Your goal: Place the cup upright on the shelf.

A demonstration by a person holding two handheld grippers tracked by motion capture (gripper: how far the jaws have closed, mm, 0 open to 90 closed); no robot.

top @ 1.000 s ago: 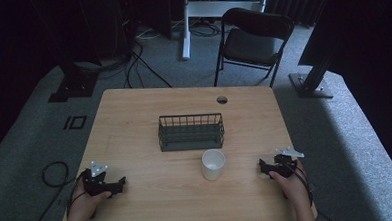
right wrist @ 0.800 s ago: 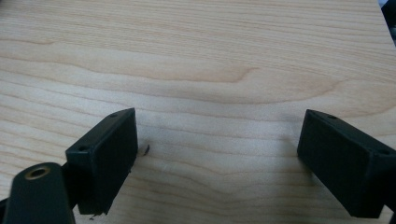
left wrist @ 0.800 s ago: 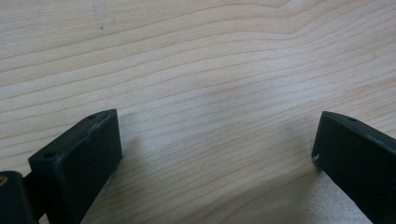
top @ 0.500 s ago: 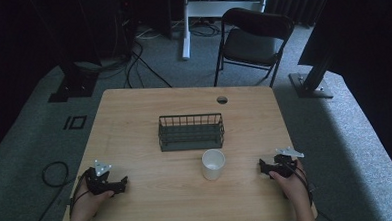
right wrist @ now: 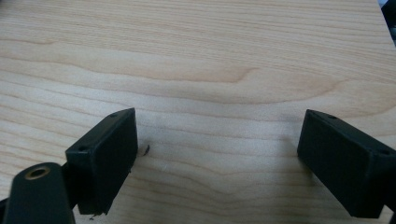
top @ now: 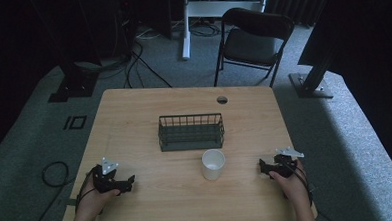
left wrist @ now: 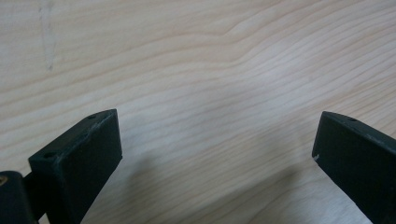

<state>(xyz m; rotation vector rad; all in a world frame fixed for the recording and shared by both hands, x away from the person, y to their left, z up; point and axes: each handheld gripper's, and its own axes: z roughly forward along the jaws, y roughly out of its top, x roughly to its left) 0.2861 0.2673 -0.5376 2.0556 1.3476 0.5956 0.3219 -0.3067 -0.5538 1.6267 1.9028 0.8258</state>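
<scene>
Tongs sit at both near corners of the wooden surface, one pair in each hand. At the near-left corner, the left tongs rest low on the surface, held by the person's left hand, with a grey three-cornered plate on top. In the left gripper view, the left tongs stand spread wide, their two black jaws well apart with bare wood grain between them and nothing pinched.

Toward the middle, a dark wire basket stands upright at the centre of the surface. Just in front of it, nearer the person and slightly toward the right edge, a white cup stands upright with its mouth up, close to the basket but apart from it. The cup lies between the two pairs of tongs, closer to the right pair, and touches neither.

At the near-right corner, the right tongs point inward toward the cup, held by the right hand. In the right gripper view, the right tongs are likewise spread wide over bare wood, pinching nothing.
</scene>
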